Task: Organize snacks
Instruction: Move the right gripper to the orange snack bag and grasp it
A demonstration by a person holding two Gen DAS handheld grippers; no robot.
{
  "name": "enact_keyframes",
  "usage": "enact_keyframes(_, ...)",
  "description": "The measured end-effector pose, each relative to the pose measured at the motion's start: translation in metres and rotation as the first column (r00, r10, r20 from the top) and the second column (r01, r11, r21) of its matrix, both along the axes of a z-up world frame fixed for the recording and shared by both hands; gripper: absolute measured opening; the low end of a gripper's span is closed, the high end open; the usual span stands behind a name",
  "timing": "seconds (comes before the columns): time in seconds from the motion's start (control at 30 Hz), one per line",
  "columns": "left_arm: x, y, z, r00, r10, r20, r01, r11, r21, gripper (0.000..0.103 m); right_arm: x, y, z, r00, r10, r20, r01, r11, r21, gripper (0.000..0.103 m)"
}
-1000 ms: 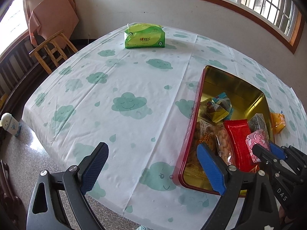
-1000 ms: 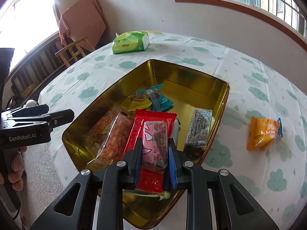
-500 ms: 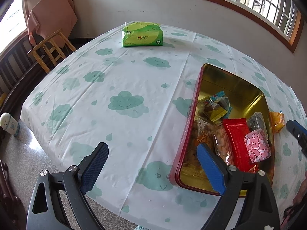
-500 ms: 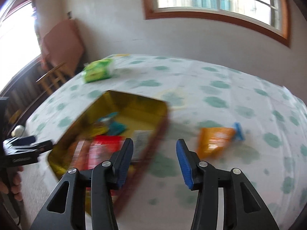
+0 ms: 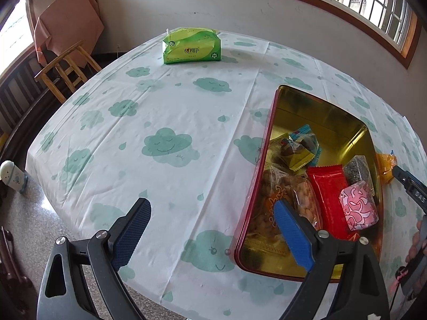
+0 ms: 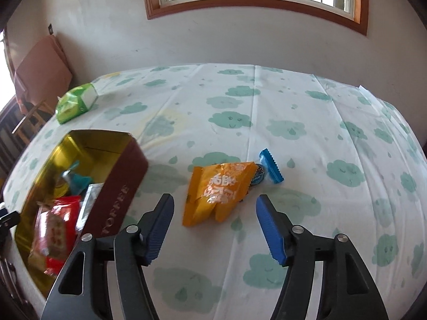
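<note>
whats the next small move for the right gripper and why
Probably ease the right gripper forward and down over the orange snack packet. Its jaws are opening with nothing between them, and the packet lies on the tablecloth just ahead of the fingertips, outside the tin where the other snacks already sit. A blue-wrapped snack beside it would come after.

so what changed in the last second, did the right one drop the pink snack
Yes: the right gripper let go of the pink snack into the tin, then swung over to the orange packet, jaws opening and empty. The left gripper stayed open over the tablecloth.
</note>
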State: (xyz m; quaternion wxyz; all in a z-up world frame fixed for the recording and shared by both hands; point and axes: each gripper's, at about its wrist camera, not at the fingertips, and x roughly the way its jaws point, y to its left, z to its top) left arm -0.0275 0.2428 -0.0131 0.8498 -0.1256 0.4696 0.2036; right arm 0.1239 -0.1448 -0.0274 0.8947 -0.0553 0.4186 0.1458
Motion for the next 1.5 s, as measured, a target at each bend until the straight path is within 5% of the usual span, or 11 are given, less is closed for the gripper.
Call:
enact_keyframes(0.23, 0.008, 0.001, -0.004, 1.000, 0.000, -0.019, 0.000, 1.000, 0.001, 0.092, 0.028, 0.000, -0.018, 0.999, -0.050, -0.021, 0.050, 0.999, -0.007, 0.064)
enact_keyframes(0.4, 0.013, -0.003, -0.006, 1.000, -0.011, -0.027, 0.011, 1.000, 0.003, 0.092, 0.028, -0.013, -0.027, 0.998, -0.043, -0.039, 0.043, 0.999, -0.010, 0.046)
enact_keyframes(0.93, 0.034, -0.066, 0.014, 0.989, -0.149, 0.010, 0.149, 0.988, 0.026, 0.092, -0.007, 0.006, -0.034, 0.999, -0.046, -0.020, 0.047, 0.999, 0.003, 0.043)
enact_keyframes(1.03, 0.042, -0.090, 0.020, 0.979, -0.202, 0.022, 0.201, 0.979, 0.029, 0.092, -0.002, 0.024, -0.038, 0.997, -0.077, -0.012, 0.077, 0.997, 0.001, 0.043)
enact_keyframes(1.5, 0.114, -0.189, 0.036, 0.896, -0.443, 0.038, 0.439, 0.895, 0.080, 0.092, 0.031, -0.070, -0.039, 0.987, -0.159, 0.014, 0.160, 0.986, -0.043, 0.043)
